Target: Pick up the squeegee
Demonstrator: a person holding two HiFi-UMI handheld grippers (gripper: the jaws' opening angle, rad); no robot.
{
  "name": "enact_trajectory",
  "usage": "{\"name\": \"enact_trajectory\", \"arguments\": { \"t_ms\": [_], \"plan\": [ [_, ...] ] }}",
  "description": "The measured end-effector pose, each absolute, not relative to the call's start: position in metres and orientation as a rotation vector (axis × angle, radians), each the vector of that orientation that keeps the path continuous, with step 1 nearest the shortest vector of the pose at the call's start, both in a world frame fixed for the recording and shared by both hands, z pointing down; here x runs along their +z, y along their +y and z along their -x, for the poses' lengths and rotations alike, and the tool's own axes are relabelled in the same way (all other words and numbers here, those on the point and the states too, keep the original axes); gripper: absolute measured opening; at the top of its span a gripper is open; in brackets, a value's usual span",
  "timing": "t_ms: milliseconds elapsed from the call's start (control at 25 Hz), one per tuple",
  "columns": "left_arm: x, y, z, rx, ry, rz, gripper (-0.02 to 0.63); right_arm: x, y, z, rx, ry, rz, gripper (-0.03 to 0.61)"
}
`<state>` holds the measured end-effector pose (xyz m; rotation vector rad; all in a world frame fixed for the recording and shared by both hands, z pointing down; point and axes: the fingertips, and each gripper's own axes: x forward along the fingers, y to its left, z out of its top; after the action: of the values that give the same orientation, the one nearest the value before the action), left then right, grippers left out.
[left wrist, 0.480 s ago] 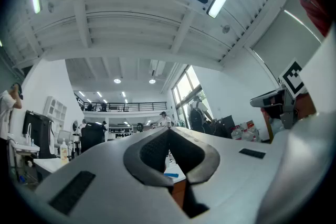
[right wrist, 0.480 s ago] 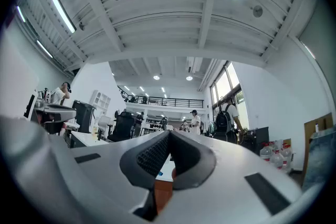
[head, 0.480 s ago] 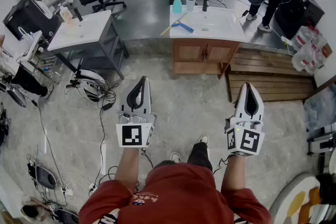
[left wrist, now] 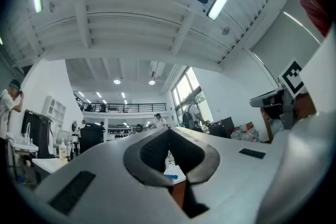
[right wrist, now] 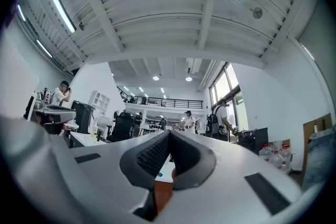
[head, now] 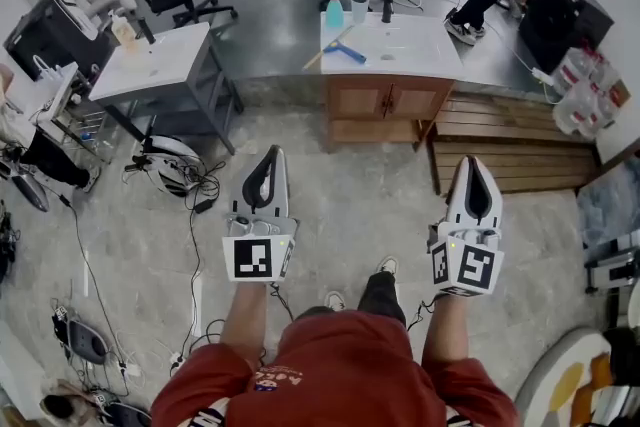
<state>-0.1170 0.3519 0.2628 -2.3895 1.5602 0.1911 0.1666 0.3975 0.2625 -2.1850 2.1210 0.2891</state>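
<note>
Squeegee [head: 340,48] lies on the white vanity counter [head: 432,55], well ahead of me, so I judge the approach not yet begun. Left gripper [head: 271,157] points toward it, jaws together and empty. Right gripper [head: 471,163] likewise points forward, jaws closed on nothing, presumably for carrying.

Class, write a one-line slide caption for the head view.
Left gripper and right gripper, both shut, face the cabinet where the squeegee lies.
</note>
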Motion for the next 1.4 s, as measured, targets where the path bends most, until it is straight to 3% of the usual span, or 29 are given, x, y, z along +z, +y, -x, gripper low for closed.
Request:
{"name": "enact_trajectory", "arguments": {
  "t_ms": [800, 1400],
  "plan": [
    [0.263, 0.350, 0.128, 0.201, 1.587, 2.395, 0.015, 0.261, 0.385, -0.154, 0.237, 2.136, 2.150, 0.008],
    [0.305, 0.275, 0.123, 0.076, 1.678, 2.395, 0.015, 0.313, 0.294, -0.159, 0.102, 2.200, 2.112, 0.008]
  ]
}}
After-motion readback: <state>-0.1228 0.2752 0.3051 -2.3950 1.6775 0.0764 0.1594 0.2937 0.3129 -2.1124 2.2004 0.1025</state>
